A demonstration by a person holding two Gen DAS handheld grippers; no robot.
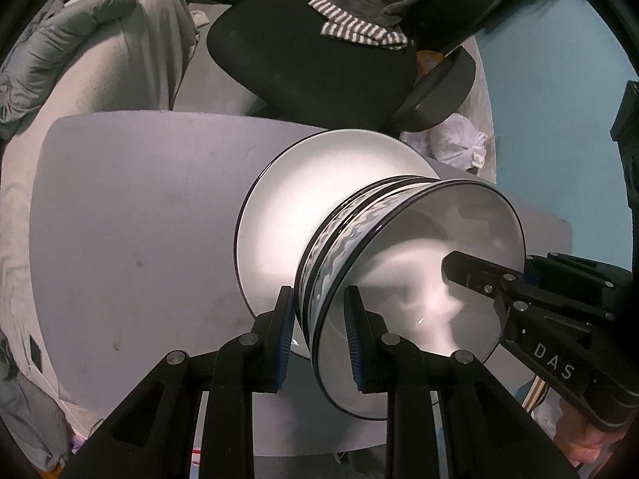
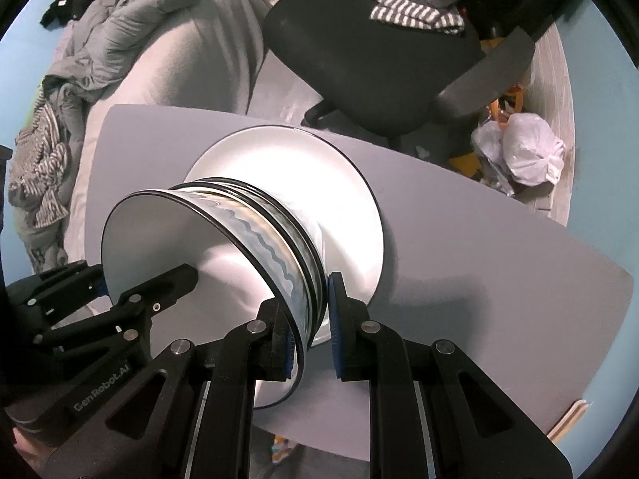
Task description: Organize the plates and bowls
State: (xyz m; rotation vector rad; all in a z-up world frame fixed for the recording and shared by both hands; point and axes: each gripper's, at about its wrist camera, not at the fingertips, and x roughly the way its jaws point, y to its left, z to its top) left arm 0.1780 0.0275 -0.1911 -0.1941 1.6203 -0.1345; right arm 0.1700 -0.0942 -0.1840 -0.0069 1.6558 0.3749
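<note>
A nested stack of white bowls (image 1: 419, 247) with black rims and a blue wave band hangs just over a white black-rimmed plate (image 1: 319, 183) on the grey table (image 1: 139, 219). My left gripper (image 1: 319, 327) is shut on the stack's near wall, one pad inside and one outside. My right gripper (image 1: 479, 275) clamps the opposite rim. In the right wrist view the right gripper (image 2: 307, 331) pinches the bowls (image 2: 263, 215) above the plate (image 2: 279, 159), and the left gripper (image 2: 159, 287) holds the far rim. The bowls hide part of the plate.
A black office chair (image 1: 311, 64) with a striped cloth (image 1: 359, 32) stands just beyond the table's far edge. A bed with grey bedding (image 2: 120, 32) lies at the left. A white plastic bag (image 2: 527, 151) sits on the floor at the right.
</note>
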